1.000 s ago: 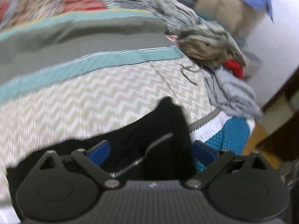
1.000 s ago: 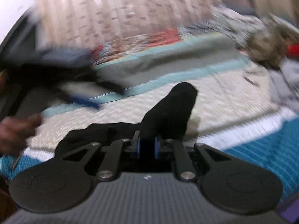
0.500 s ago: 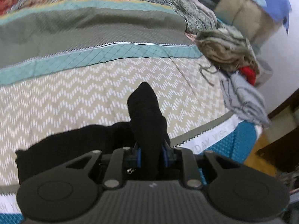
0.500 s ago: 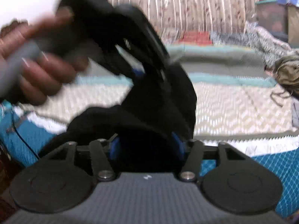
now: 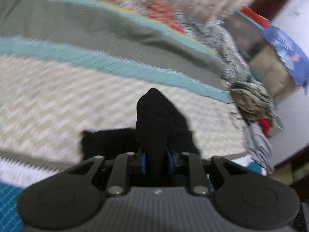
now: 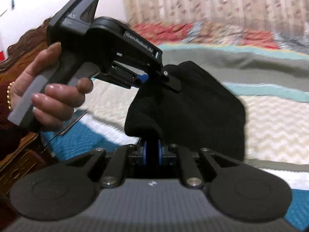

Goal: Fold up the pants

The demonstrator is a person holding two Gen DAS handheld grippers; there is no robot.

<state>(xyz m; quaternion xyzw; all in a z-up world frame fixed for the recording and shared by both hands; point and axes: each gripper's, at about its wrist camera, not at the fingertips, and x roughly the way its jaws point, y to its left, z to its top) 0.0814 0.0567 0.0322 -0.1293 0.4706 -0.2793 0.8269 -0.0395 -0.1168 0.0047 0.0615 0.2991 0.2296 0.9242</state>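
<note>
Both grippers clamp the black pants [image 6: 193,104] above the patterned bedspread [image 5: 58,100]. The left gripper [image 5: 156,159] pinches one fold. The right gripper [image 6: 152,151] pinches another.

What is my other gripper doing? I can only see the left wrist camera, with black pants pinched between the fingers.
Observer: The right gripper is shut on the black pants too, and the cloth bunches up just past it.
Operator: Where's my left one from over there?
Observer: The left gripper shows in the upper left of the right wrist view, biting the top of that same bunch.
Operator: Who's holding it?
Observer: A hand is wrapped around its grey handle, with a gold bangle at the wrist.
</note>
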